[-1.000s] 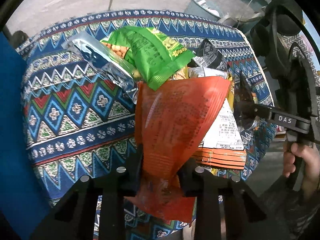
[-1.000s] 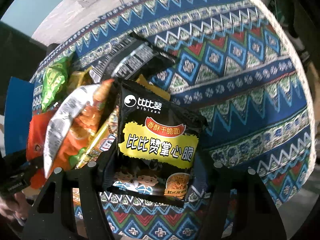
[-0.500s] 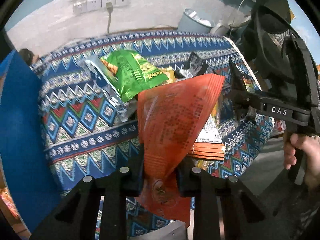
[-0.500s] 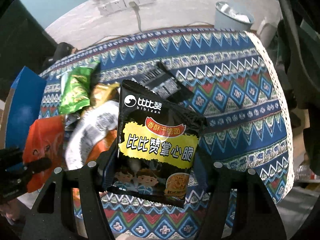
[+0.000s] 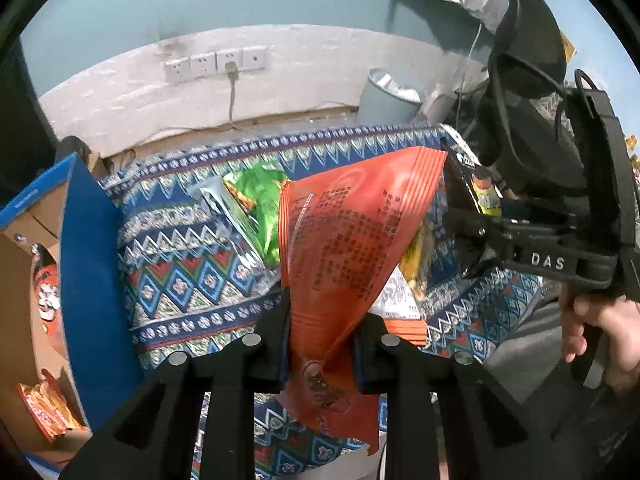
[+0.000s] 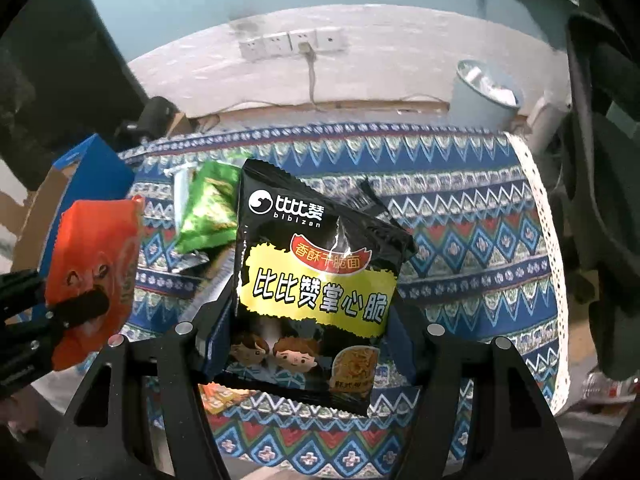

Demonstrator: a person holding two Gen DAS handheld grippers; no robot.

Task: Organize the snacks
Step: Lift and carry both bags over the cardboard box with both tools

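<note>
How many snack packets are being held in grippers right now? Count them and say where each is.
2. The orange packet is clamped in the left gripper; the black noodle packet is clamped in the right gripper. Others lie on the table, some possibly hidden.

Snack pile (image 5: 256, 208) lies on counter (image 5: 180, 264), w/ an open box (image 5: 44, 280) just off its left edge holding more packets (image 5: 44, 408). L claw (image 5: 322, 354) holds one packet (image 5: 344, 240) above pile; R claw (image 6: 308, 344) holds noodle packet (image 6: 316, 280) to its right. Bin (image 6: 486, 94) on floor behind counter, wall sockets (image 6: 290, 42) further back.
</note>
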